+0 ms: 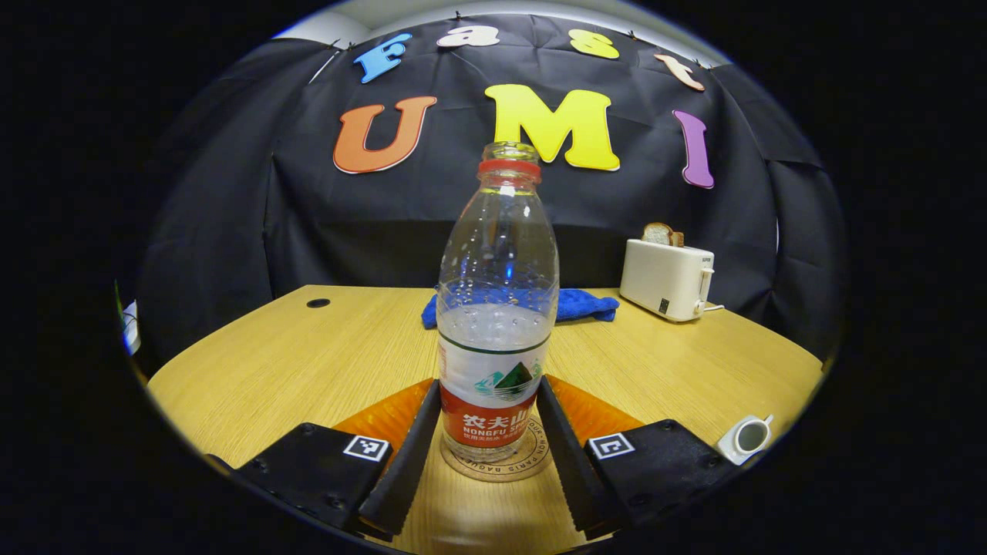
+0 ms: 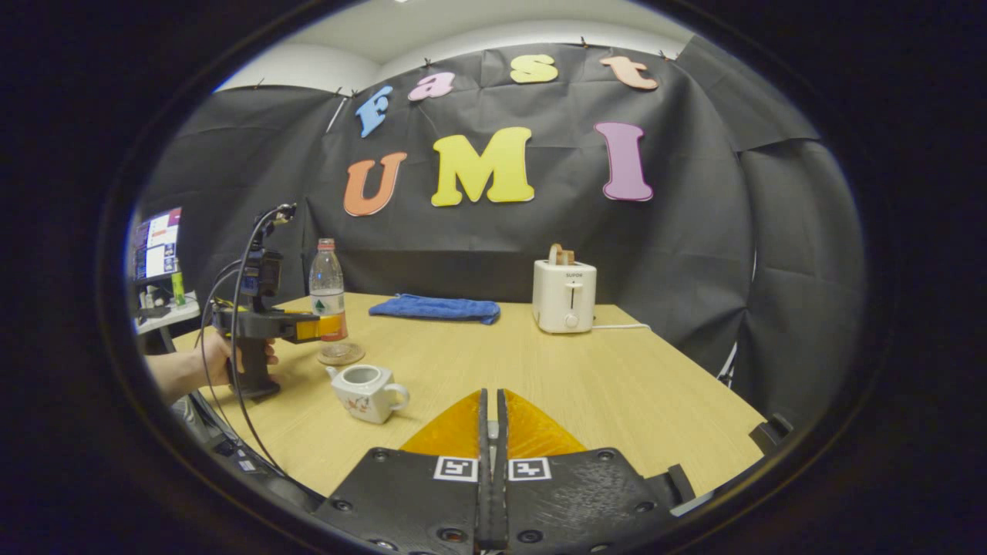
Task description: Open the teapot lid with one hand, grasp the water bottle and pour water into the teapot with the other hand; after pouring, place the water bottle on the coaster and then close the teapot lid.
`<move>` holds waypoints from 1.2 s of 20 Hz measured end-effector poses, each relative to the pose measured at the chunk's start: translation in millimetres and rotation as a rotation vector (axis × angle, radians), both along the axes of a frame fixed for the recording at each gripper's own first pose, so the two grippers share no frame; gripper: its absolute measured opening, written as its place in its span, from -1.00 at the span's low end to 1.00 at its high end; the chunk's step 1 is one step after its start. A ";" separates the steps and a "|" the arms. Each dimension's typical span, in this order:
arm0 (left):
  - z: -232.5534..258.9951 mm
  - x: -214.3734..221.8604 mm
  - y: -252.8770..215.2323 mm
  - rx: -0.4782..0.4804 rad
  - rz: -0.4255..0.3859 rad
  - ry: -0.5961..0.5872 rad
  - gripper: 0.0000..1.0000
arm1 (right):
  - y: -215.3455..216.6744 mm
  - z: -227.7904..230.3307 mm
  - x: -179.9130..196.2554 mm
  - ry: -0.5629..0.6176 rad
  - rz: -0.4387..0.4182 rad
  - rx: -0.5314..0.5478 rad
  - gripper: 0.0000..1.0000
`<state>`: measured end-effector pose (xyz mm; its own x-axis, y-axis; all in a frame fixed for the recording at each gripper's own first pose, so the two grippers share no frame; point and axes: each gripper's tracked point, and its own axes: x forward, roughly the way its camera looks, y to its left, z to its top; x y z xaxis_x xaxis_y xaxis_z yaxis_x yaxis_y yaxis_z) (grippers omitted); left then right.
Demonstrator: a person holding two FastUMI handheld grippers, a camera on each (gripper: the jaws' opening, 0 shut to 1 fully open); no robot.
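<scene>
Clear plastic water bottle is standing upright on the round coaster, no cap on it, water up to about the top of the label. From the left gripper view, the left gripper has a finger on each side of the bottle's lower label, at 9 and 3 o'clock of it. They look right against the bottle, but I honestly can't tell if they're pressing or just sitting beside it.

Over in the right gripper view, the right gripper hangs above the wooden table with its fingers pinched together and nothing in between. The white teapot sits at about 10 o'clock from it, top open, no lid on. A hand holds the other gripper at the bottle.

Blue cloth and a white toaster with bread in it sit toward 12 o'clock.
</scene>
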<state>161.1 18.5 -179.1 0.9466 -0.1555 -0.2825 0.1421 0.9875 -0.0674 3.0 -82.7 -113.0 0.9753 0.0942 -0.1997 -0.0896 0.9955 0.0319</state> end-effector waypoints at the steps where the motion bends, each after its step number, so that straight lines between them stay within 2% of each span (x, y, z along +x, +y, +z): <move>1: 0.9 -0.7 -1.6 -0.005 -0.003 -0.001 0.58 | -0.5 0.1 0.7 -0.001 -0.001 0.000 -1.00; 4: -1.3 -1.7 -2.8 -0.003 -0.005 0.008 0.65 | 0.6 -2.9 0.7 0.005 -0.001 0.000 -1.00; 7: -5.8 -6.3 -2.5 -0.006 -0.004 0.033 0.99 | 3.8 -1.4 -1.2 0.002 0.003 -0.002 -1.00; 13: 10.1 -43.0 25.7 -0.020 0.087 0.017 0.99 | 26.8 18.3 7.5 -0.036 0.055 0.004 -1.00; 18: 28.3 -95.5 51.2 0.021 0.116 -0.014 0.98 | 79.1 40.0 34.2 -0.081 0.167 0.037 -1.00; 21: 33.2 -125.1 69.0 0.020 0.150 -0.020 0.97 | 113.3 48.2 47.2 -0.114 0.255 0.049 -1.00; 24: 33.5 -148.7 82.4 0.009 0.182 -0.014 0.98 | 134.5 43.9 63.8 -0.114 0.301 0.030 -1.00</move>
<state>12.5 100.9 -145.6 0.9628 0.0210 -0.2693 -0.0380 0.9976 -0.0579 66.8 51.8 -69.1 0.9187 0.3861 -0.0837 -0.3846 0.9225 0.0337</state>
